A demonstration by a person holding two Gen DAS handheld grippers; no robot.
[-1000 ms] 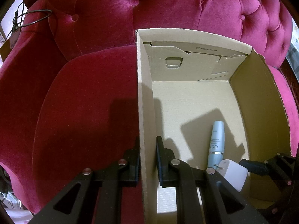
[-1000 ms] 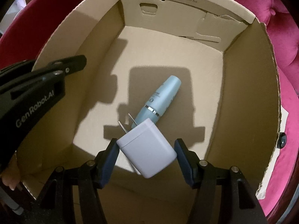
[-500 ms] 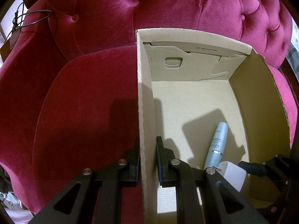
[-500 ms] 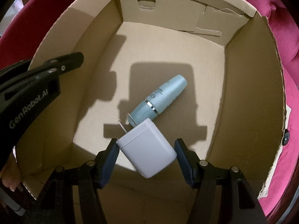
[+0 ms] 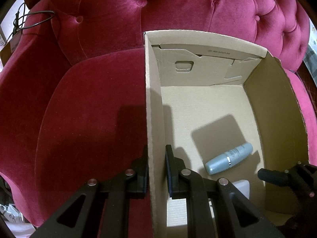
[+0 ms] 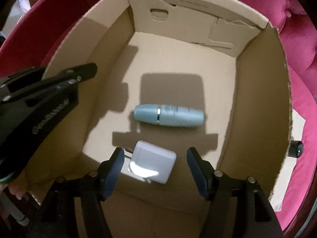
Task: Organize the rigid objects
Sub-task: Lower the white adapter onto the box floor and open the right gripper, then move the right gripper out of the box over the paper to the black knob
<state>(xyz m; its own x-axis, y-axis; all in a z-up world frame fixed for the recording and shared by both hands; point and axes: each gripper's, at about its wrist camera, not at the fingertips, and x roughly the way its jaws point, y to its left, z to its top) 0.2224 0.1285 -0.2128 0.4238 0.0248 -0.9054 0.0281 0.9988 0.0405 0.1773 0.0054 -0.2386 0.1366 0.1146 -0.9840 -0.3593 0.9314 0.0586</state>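
right tongs (image 6: pixel 155 159) gape over charger (image 6: pixel 151 163); left tongs (image 5: pixel 156 170) pinch box wall (image 5: pixel 153 138).

The left wall of an open cardboard box (image 5: pixel 152 107) is clamped between the two fingers of the left gripper (image 5: pixel 157 170), one finger outside and one inside. The box is set on a crimson velvet seat cushion (image 5: pixel 83 123), with a button-tufted backrest (image 5: pixel 178 8) behind it. A pale blue bottle (image 5: pixel 229 161) with a thin silver band is seen lying on its side on the box floor, toward the near right. A white block (image 5: pixel 240 187) is partly visible nearer the camera, mostly hidden behind the gripper's frame. The black tip of the right gripper (image 5: pixel 273 175) is seen at the right edge; its jaw state cannot be determined.
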